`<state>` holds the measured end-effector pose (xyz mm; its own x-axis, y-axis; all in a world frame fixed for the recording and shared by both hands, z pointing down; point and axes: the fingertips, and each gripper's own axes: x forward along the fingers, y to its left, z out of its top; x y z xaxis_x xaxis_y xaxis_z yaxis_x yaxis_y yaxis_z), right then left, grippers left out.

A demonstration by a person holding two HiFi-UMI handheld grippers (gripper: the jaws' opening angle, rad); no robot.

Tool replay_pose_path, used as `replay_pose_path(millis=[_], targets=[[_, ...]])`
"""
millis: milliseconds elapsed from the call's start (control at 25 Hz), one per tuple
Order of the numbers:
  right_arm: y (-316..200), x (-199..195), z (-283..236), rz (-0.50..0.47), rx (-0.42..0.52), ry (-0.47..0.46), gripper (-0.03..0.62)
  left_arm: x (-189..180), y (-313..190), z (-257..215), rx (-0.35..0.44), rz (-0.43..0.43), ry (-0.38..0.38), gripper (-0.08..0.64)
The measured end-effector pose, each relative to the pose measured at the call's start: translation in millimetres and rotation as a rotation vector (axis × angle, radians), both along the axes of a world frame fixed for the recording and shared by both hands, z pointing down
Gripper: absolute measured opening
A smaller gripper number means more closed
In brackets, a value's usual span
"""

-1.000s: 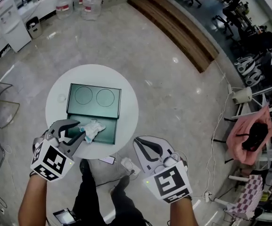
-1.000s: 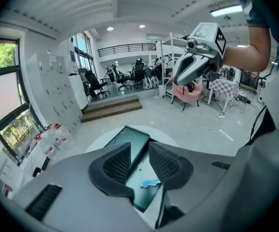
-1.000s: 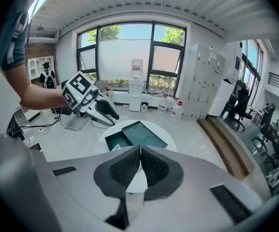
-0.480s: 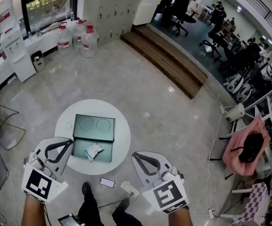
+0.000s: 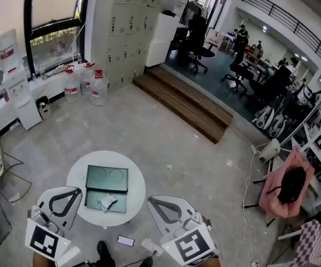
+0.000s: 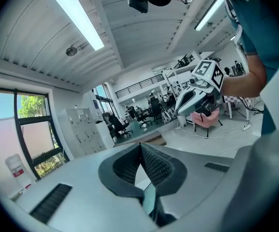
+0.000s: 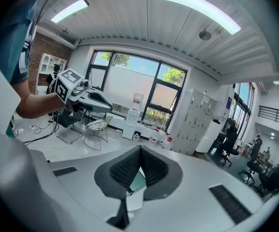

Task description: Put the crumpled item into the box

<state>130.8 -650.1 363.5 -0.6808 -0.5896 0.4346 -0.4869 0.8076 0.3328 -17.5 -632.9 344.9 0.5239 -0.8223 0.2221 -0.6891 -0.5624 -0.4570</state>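
Crumpled white paper item (image 5: 105, 203) lies inside open dark green box (image 5: 119, 206) on round white tabletop (image 5: 133, 187); left gripper (image 5: 74, 192) and right gripper (image 5: 152, 201) sit beside it, jaws together, empty.

A round white table (image 5: 135, 185) is seen from above on a shiny grey floor. An open dark green box (image 5: 107, 178) is laid flat on it, and a white crumpled item (image 5: 105, 203) is seen inside the near half. The left gripper (image 5: 77, 191) and the right gripper (image 5: 151, 201) are held low at the near side of the table. Big water bottles (image 5: 98, 88) are lined up by the window, and a phone (image 5: 126, 241) is seen on the floor.
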Motion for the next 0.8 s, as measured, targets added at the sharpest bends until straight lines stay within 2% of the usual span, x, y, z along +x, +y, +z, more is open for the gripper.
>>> replay_pose_path(millis=[200, 360, 800], targets=[[28.6, 11.9, -40.1, -0.009, 0.053, -0.015, 0.037, 17.0, 33.7, -32.9, 0.039, 0.003, 0.020, 0.018], [50.8, 19.5, -60.4, -0.010, 0.085, -0.027, 0.037, 25.3, 57.9, -49.3, 0.061, 0.007, 0.006, 0.018], [86.4, 36.6, -88.3, -0.008, 0.113, -0.034, 0.037, 39.9, 94.4, -74.1, 0.081, 0.008, -0.003, 0.018]])
